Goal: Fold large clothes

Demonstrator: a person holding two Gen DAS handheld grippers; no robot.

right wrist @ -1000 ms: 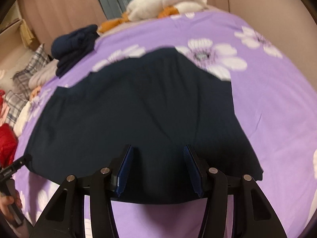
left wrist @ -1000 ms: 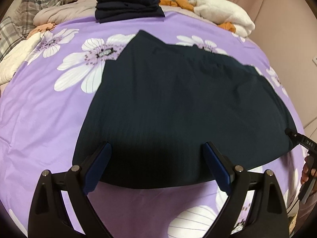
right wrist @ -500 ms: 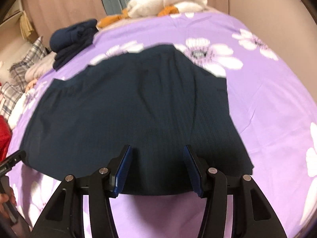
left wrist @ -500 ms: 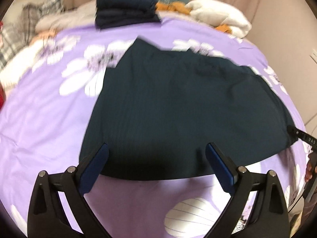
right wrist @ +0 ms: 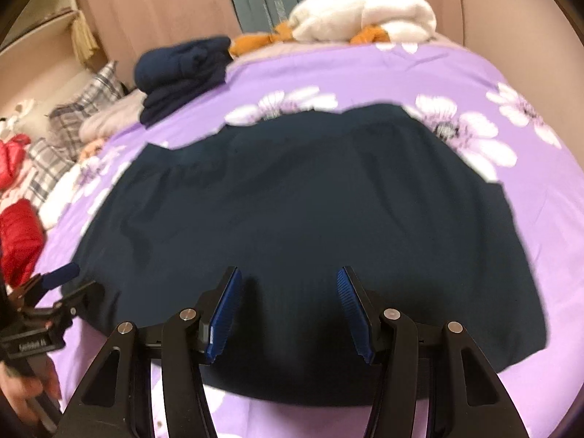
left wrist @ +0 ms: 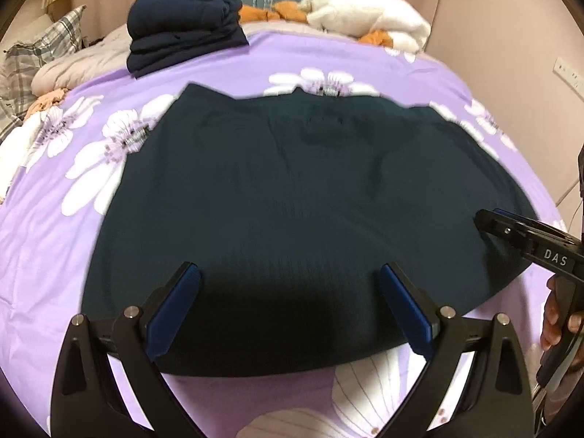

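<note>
Through the left wrist camera I saw the dark navy garment [left wrist: 292, 197] spread flat on the purple floral bedspread [left wrist: 54, 241], well short of the folded navy stack [left wrist: 182, 43] by the pillows. My left gripper [left wrist: 288, 299] hung over the garment's near hem with its blue pads wide apart and nothing between them. The right gripper [left wrist: 525, 244] showed at the garment's right edge; from this side I could not tell how its jaws stood. The cloth looked to me like a light ribbed knit, soft and limp, likely to sag and drag on the bedspread unless lifted at two points. I judged the near hem corners the best place to pinch. Compared with a second earlier, this view had drawn back and tilted up, so more of the bedspread beyond the garment and the neckline edge showed.

Through the right wrist camera the garment [right wrist: 299, 219] lay the same way, filling the middle of the bedspread [right wrist: 529, 84]. My right gripper [right wrist: 288, 306] sat above the hem, jaws parted but narrower than the left's, gripping nothing. The left gripper [right wrist: 54, 292] stood at the garment's left corner. Against the earlier frame, this camera had edged left, and the gap between its pads was unchanged.
</note>
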